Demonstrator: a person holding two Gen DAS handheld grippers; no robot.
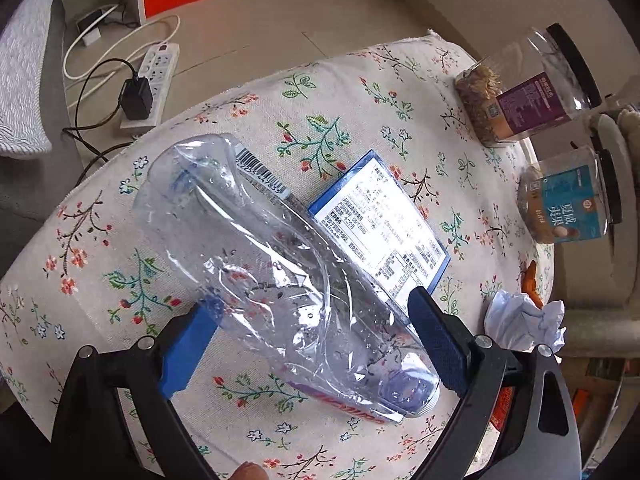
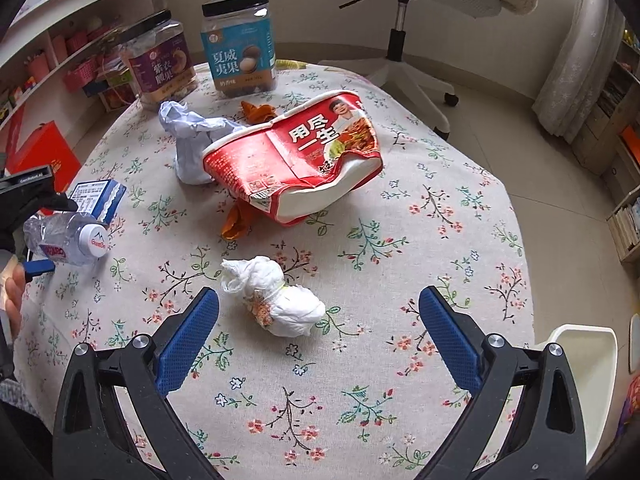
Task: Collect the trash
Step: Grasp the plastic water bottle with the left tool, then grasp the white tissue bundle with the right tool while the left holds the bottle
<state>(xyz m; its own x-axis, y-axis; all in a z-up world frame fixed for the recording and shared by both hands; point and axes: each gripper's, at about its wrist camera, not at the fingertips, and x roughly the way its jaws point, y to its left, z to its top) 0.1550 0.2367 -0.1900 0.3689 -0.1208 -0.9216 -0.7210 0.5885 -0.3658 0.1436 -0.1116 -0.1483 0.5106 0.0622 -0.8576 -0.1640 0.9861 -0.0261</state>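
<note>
Round table under a cream cotton cloth (image 2: 400, 240) printed with small floral sprigs; weave matte, lying flat.

Left gripper (image 1: 312, 332): black frame, blue textured pads. The fingers (image 1: 188, 344) are spread on either side of a crushed clear plastic water bottle (image 1: 260, 248); whether the pads actually press its walls cannot be told. Bottle is thin, crinkled, glossy, with droplets inside, a barcode strip near its far end and a white screw cap (image 2: 93, 240) at the near end. In the right wrist view the bottle sits at the table's left edge, between the left gripper's fingers.

Just behind the bottle: a small blue cardboard box (image 1: 384, 220) with a white printed panel, flat on the cloth.

Right gripper (image 2: 320, 336): fingers wide apart, holding nothing, above the cloth. Between and just ahead of them lies a crumpled white tissue wad (image 2: 276, 300), soft, lumpy, knotted at one end.

Mid-table: a dented red-and-white paper instant-noodle bowl (image 2: 296, 160) on its side, rim buckled. Touching its left side, a crumpled pale-blue paper ball (image 2: 192, 140). Orange peel-like scraps (image 2: 236, 220) poke out by the bowl.

Far edge: two clear plastic jars with black lids, one purple-labelled (image 2: 164, 60), one teal-labelled (image 2: 240, 44), both upright.
</note>
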